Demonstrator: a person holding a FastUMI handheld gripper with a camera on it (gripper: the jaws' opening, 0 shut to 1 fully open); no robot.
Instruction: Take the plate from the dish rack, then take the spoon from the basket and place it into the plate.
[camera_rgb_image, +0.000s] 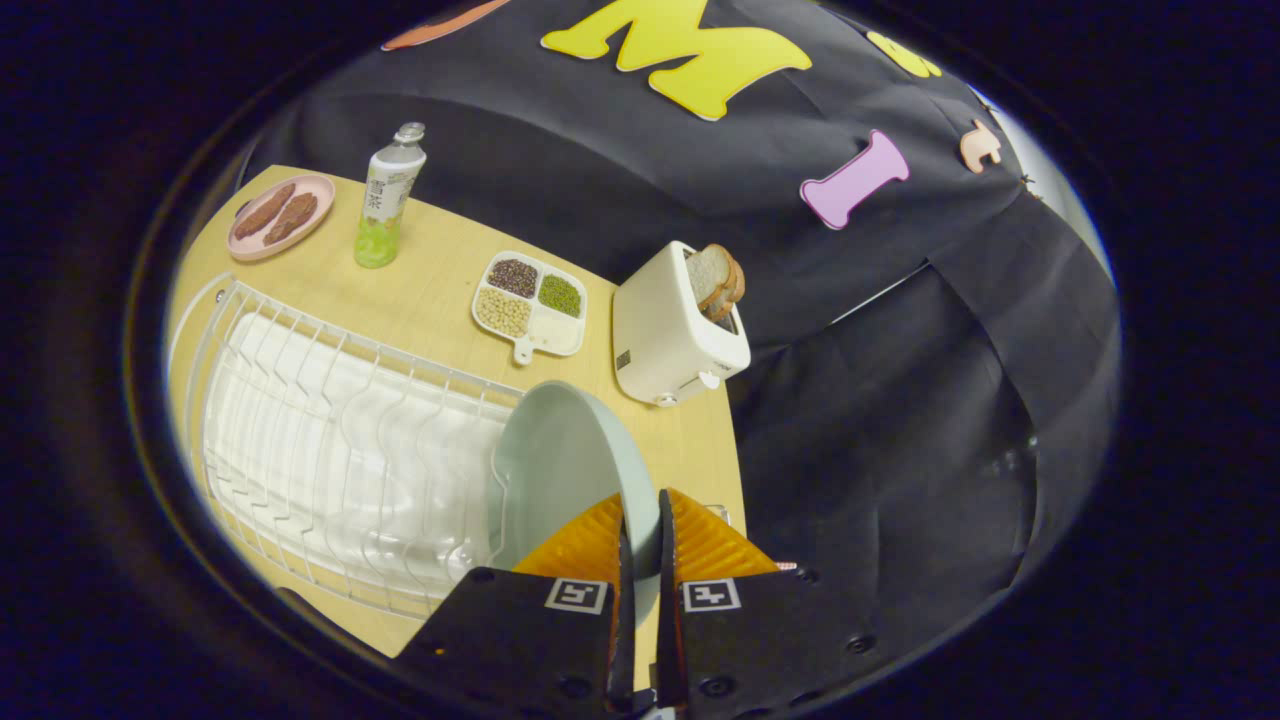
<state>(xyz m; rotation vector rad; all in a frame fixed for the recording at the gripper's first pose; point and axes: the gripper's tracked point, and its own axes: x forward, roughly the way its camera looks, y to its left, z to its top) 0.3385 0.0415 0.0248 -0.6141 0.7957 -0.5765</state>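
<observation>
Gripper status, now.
Gripper: shut on the plate, fingers pinching its rim at the dish rack.

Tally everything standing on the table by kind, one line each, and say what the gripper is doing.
Plates: 2, pale green plate and pink plate
Bottle: 1
Divided tray: 1
Toaster: 1
Dish rack: 1
Total: 6
The gripper is shut on the pale green plate's rim.
</observation>
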